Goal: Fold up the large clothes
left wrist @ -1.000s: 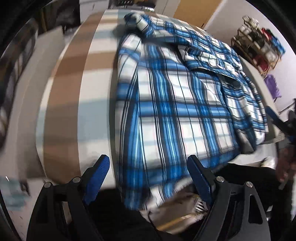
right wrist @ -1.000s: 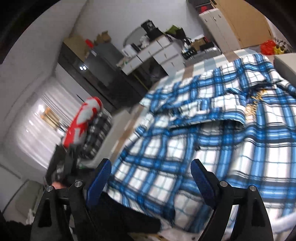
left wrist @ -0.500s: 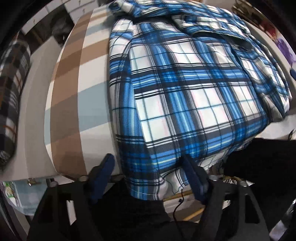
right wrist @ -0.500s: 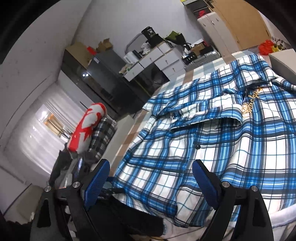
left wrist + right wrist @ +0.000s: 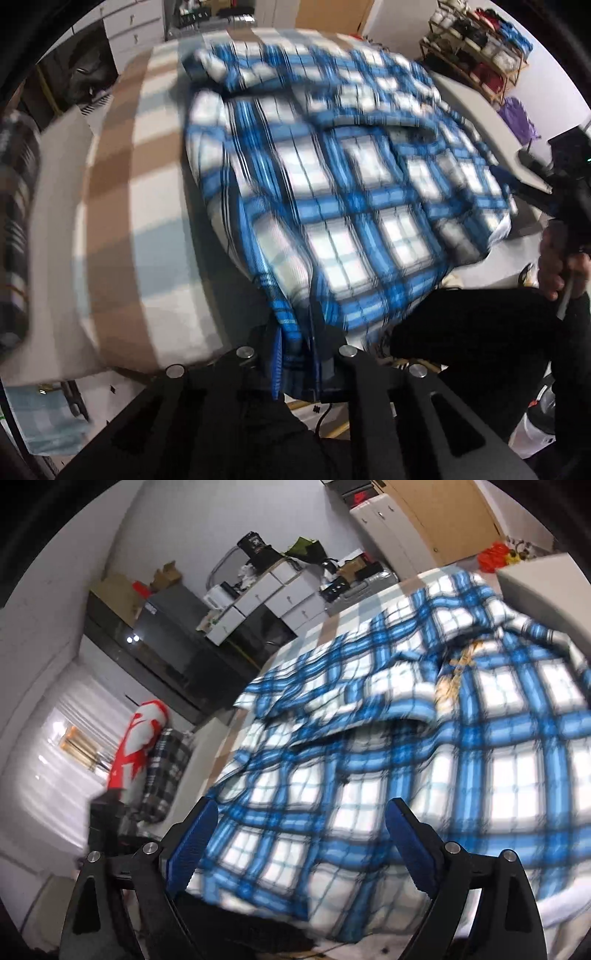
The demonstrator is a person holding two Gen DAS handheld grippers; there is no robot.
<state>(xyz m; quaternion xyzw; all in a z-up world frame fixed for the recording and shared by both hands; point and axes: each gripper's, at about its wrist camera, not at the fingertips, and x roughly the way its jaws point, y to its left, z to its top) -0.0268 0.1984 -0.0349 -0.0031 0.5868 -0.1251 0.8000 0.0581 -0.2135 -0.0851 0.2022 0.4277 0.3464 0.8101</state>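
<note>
Fingers (image 5: 277, 354) of the left gripper (image 5: 295, 354) are closing, and we see them pinching the near hem corner of the blue-and-white plaid shirt (image 5: 332, 192), with the cloth bunched between the blue pads. We note the right gripper (image 5: 303, 843) hovering with its fingers (image 5: 192, 838) spread wide over the same shirt's near edge, nothing clamped between them. We record the shirt lying spread across the striped brown-and-white surface (image 5: 122, 206), its near hem hanging over the front edge; both views are motion-blurred, so finer detail is unclear.
</note>
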